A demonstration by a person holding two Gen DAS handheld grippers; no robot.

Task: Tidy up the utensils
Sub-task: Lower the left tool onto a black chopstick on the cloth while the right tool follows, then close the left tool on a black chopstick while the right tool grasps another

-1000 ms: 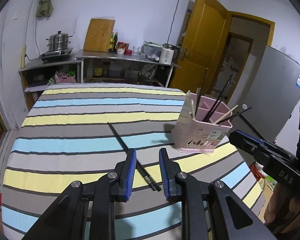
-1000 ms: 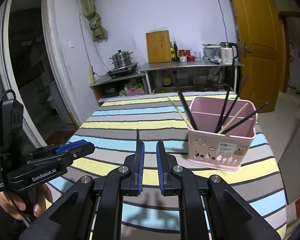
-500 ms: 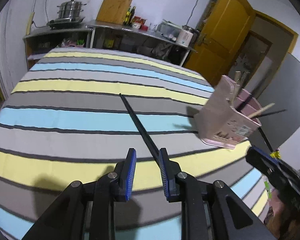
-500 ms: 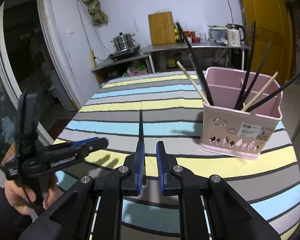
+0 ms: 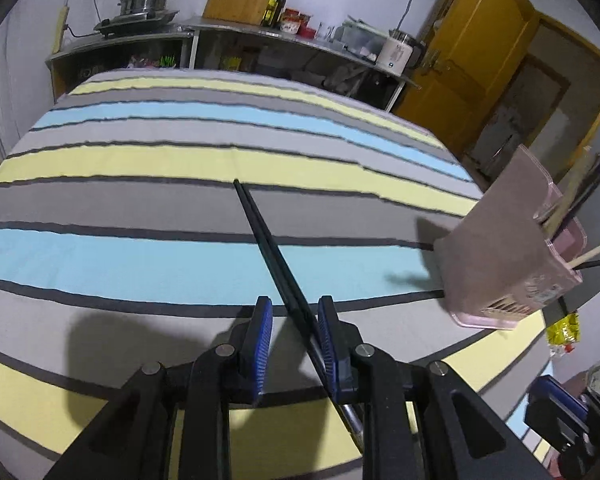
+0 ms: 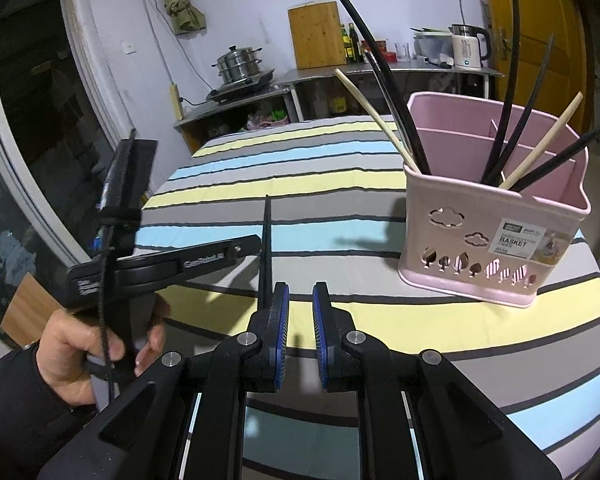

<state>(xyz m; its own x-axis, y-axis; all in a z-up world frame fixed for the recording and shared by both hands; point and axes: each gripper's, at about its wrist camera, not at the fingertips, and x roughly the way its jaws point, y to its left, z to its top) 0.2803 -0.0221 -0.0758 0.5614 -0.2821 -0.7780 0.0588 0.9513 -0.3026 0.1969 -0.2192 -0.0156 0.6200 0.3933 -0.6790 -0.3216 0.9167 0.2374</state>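
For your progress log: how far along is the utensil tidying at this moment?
Done: several chopsticks stand in the pink basket. In hand: the left gripper straddles the black chopsticks on the tablecloth, jaws open. Left: grip and basket them. The right gripper is empty.

a round table under a grey, yellow and pale-blue striped cloth (image 5: 148,160) fills the middle of the room. beyond its far edge a steel counter with open shelves (image 6: 380,70) runs along the pale, white-lit wall (image 6: 240,0), a wooden chopping board (image 6: 314,34) leaning there. an orange-brown wooden door (image 5: 472,64) stands open at the right, a dark doorway (image 6: 28,92) at the left.
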